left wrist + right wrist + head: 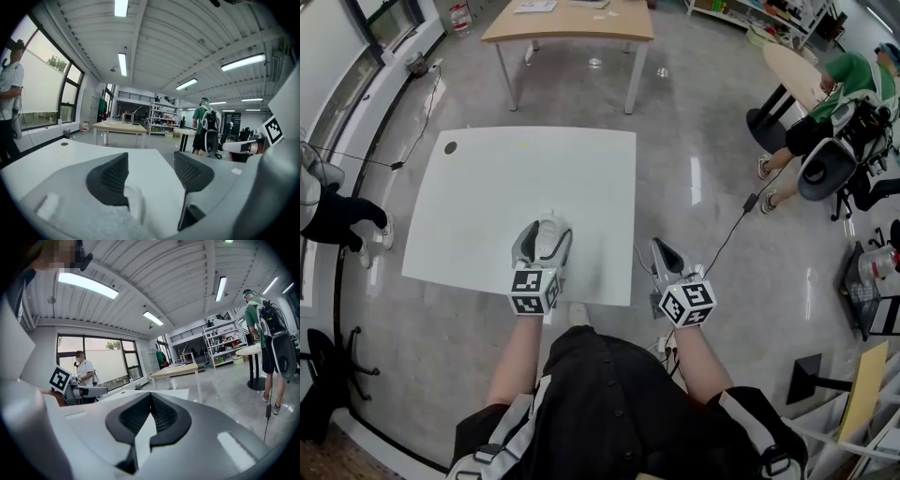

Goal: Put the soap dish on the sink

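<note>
Left gripper (546, 225) above near edge of table (478, 197), right gripper (662, 247) over floor (703, 178)

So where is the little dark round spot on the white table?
In the head view, the small dark round spot sits by the far left corner of the white rectangular table.

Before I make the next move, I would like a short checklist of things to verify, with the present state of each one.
1. Soap dish in view: not ok; no view shows one.
2. Sink in view: not ok; only a white table shows ahead.
3. Left gripper empty, jaws apart: ok.
4. Right gripper empty: ok; its jaws meet at the tips, nothing between.
5. Bystanders apart from the table: ok; the person at the window and the person in green both keep off it.
</note>
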A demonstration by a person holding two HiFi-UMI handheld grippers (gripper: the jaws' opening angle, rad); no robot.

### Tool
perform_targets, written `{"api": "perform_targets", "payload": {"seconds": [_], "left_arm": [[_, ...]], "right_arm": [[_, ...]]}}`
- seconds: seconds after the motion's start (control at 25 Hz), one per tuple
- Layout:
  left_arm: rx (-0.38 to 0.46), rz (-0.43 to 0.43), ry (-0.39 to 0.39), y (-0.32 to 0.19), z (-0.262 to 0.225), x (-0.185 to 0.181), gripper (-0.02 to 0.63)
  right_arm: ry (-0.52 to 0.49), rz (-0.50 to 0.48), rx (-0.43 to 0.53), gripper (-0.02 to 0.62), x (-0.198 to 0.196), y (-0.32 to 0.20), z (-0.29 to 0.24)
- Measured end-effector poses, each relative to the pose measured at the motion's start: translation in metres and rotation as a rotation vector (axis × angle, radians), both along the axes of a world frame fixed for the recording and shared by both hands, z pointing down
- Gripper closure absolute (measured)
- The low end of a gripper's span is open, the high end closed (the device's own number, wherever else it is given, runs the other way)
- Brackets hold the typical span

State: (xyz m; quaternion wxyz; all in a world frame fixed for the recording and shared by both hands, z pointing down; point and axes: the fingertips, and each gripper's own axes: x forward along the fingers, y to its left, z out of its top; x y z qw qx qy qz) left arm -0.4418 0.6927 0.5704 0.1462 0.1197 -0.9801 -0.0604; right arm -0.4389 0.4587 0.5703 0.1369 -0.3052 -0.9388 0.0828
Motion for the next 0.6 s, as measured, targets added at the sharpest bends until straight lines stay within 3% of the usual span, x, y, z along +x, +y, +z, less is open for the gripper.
{"api": "perform_targets", "payload": {"seconds": [0.08, 0.16, 0.2, 0.6], "left_arm": [[0.011, -0.033, -0.052, -0.008, -0.013, 0.015, 0.367], [0.009, -0.07, -0.094, -0.017, -0.023, 0.031, 0.55], [0.011, -0.08, -0.108, -0.022, -0.027, 0.038, 0.606], [0.067, -0.169, -0.189, -0.046, -0.043, 0.117, 0.606]], "right_arm": [[-0.018, -0.013, -0.001, 0.589, 0.01, -0.01, -0.008], [-0.032, -0.025, -0.006, 0.589, 0.022, -0.021, -0.014], [-0.038, -0.032, -0.01, 0.589, 0.029, -0.026, -0.017], [-0.081, -0.081, -0.046, 0.589, 0.076, -0.071, -0.026]]}}
